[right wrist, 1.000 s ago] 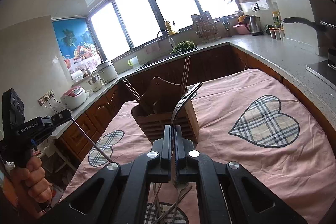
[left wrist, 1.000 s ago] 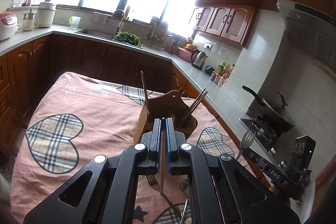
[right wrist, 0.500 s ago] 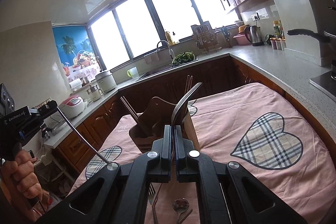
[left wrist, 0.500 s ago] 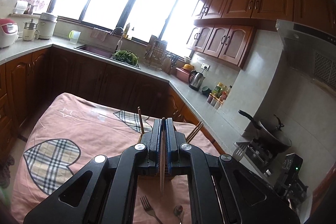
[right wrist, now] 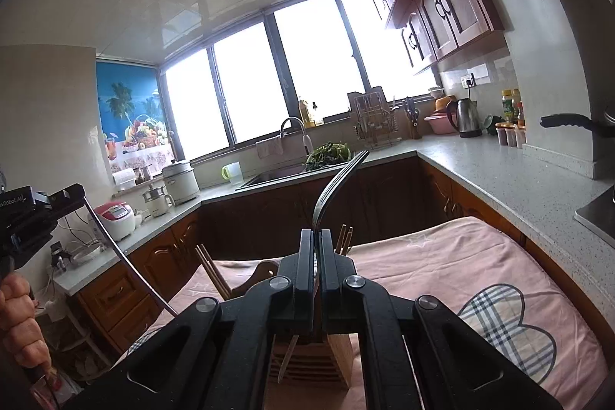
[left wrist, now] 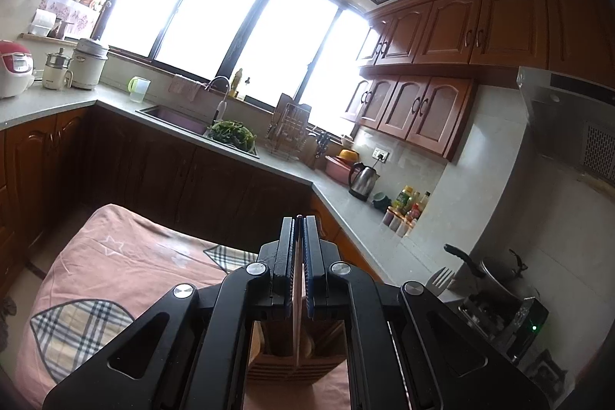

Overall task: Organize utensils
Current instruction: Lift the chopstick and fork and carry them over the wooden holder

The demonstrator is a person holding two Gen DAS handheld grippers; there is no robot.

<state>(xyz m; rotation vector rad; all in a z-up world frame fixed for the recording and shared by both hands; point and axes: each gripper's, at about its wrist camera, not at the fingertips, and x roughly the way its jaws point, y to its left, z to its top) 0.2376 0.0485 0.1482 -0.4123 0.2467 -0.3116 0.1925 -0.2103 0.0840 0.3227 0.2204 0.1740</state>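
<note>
My left gripper (left wrist: 299, 221) is shut on a thin wooden chopstick (left wrist: 296, 294) that runs down between its pads. Under its fingers a wooden utensil holder (left wrist: 296, 356) stands on the pink cloth-covered table (left wrist: 127, 264), mostly hidden. My right gripper (right wrist: 316, 235) is shut on a metal fork (right wrist: 334, 179) whose tines curve up and away; its handle hangs below the fingers. The holder (right wrist: 338, 352) sits just beneath, with chopsticks (right wrist: 211, 269) standing in it. In the right wrist view the left gripper (right wrist: 65, 196) is at the far left, its chopstick (right wrist: 127, 264) slanting down.
An L-shaped grey counter (left wrist: 338, 195) with dark wood cabinets wraps the table on the far and right sides. On it are a sink with greens (left wrist: 230, 135), a kettle (left wrist: 363, 179), bottles and a stove with a pan (left wrist: 496, 271). A person's hand (right wrist: 19, 317) grips the left handle.
Both grippers have risen and tilted up with their utensils. The holder has dropped low in both views, mostly under the fingers. The loose fork and spoon on the cloth have left view.
</note>
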